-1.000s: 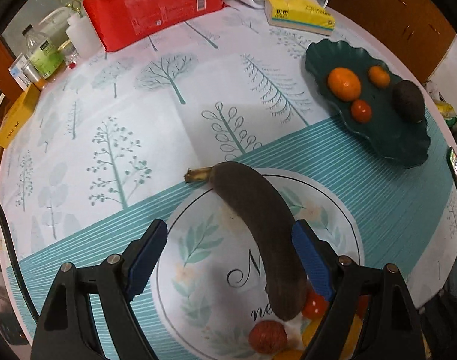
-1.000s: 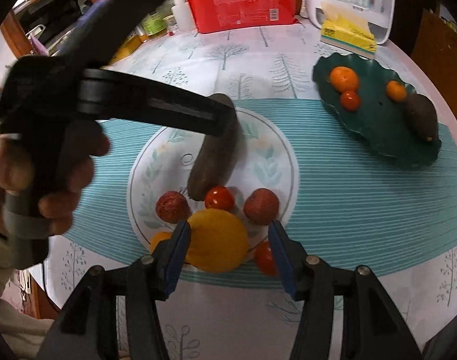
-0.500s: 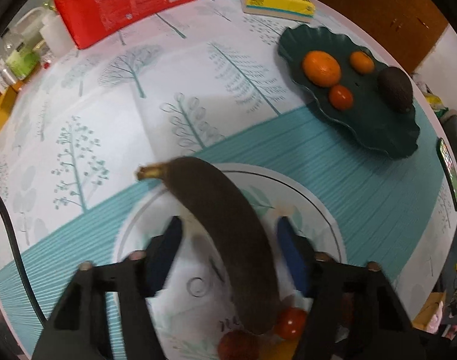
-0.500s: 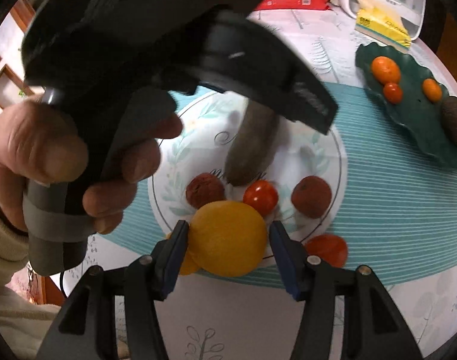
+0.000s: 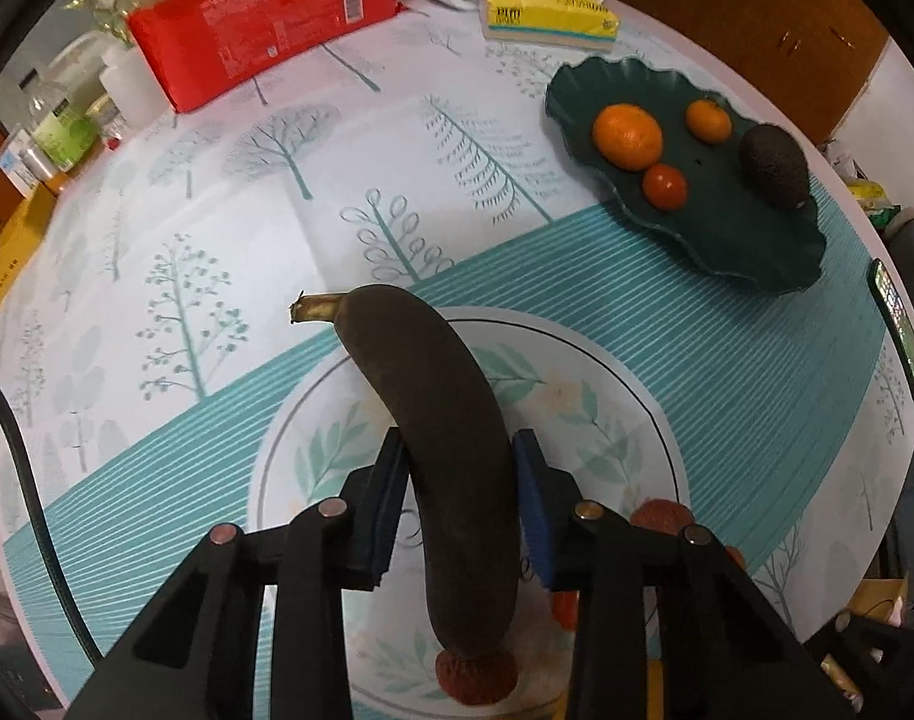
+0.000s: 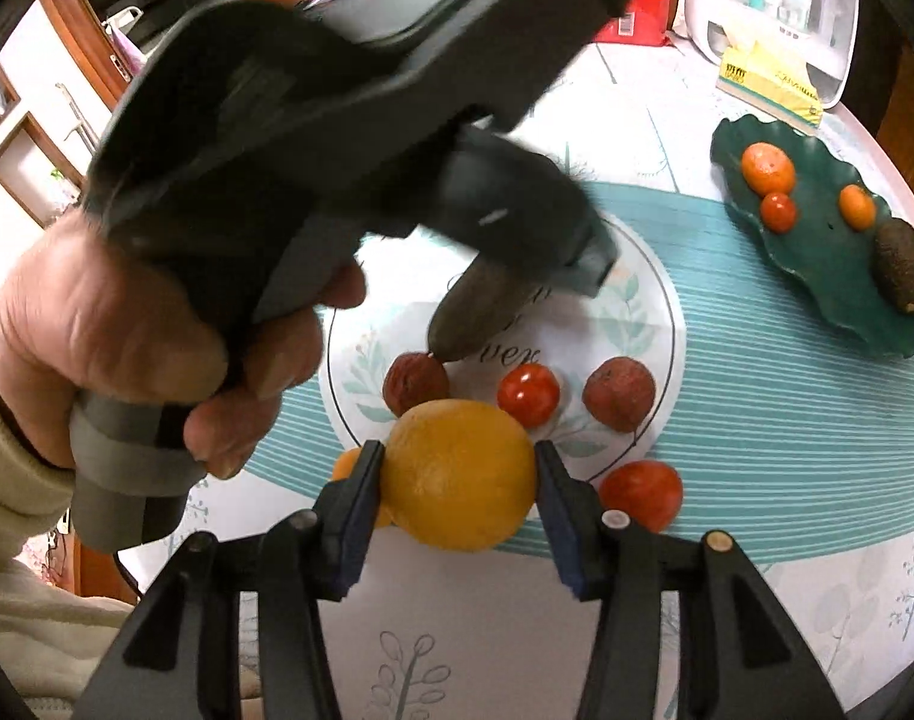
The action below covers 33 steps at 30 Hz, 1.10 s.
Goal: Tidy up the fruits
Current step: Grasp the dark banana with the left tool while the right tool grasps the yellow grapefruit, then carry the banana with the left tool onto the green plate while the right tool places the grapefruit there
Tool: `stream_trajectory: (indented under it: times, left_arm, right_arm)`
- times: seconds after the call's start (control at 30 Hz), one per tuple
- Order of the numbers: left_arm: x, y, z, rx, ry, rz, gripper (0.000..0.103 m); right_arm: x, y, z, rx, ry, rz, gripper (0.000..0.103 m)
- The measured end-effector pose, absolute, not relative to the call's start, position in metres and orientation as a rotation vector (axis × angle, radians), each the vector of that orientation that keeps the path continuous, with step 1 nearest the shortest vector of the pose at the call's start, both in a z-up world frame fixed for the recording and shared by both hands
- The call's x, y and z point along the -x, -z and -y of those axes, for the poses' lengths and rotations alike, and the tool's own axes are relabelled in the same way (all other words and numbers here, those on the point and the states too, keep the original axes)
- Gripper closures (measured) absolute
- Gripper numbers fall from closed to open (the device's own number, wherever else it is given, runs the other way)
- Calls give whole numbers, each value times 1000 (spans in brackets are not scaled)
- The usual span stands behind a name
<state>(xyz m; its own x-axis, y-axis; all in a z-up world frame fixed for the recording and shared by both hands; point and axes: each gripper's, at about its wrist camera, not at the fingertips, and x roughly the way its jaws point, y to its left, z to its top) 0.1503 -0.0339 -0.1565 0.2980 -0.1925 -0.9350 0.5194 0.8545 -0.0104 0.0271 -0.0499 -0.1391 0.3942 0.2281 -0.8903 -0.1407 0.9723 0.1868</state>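
Right wrist view, nearest first: right gripper (image 6: 460, 480) has its blue-padded jaws set to either side of a large round yellow-orange citrus fruit (image 6: 460, 474), both pads at or against the skin. Grip looks taken, though whether the fruit is off the surface cannot be told. A small orange fruit (image 6: 345, 465) peeks out behind the left pad; a red tomato (image 6: 640, 492) sits just beside the right one.

Left wrist view: left gripper (image 5: 460, 507) is narrowed onto a blackened overripe banana (image 5: 444, 450), pads pressing its flanks about mid-length. The banana's long axis runs along the gripper's fingers, blunt end toward the camera, stub stem (image 5: 315, 307) pointing away and left. The blunt end hangs over a dull red round fruit (image 5: 475, 675), touching or just above it, over the white leaf-printed round plate (image 5: 607, 396).

The person's left hand (image 6: 138, 336) wraps the gripper handle, wrist pitched down over the plate.

Farther right, well apart: a dark green wavy-edged dish (image 5: 715, 240) holding a large orange mandarin (image 5: 628, 136), a smaller one (image 5: 707, 119), a cherry tomato (image 5: 665, 186) and a dark avocado (image 5: 775, 165). The dish lies ahead-right of both grippers. Judgement: the banana must swing right, across its own axis, to reach it. Bare space shows along the dish's near edge.
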Motion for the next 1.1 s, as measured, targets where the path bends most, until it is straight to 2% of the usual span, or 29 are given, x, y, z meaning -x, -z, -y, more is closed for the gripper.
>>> stream_trajectory:
  times: [0.43, 0.83, 1.1]
  left_arm:
    - [-120, 77, 34, -280, 473, -1052, 70]
    - [-115, 7, 105, -262, 461, -936, 70]
    - [-134, -1, 160, -249, 448, -914, 70]
  right_arm:
    - [-18, 90, 87, -92, -265, -1051, 53]
    - [-37, 48, 168, -61, -244, -973, 53]
    - [-75, 35, 240, -52, -150, -926, 53]
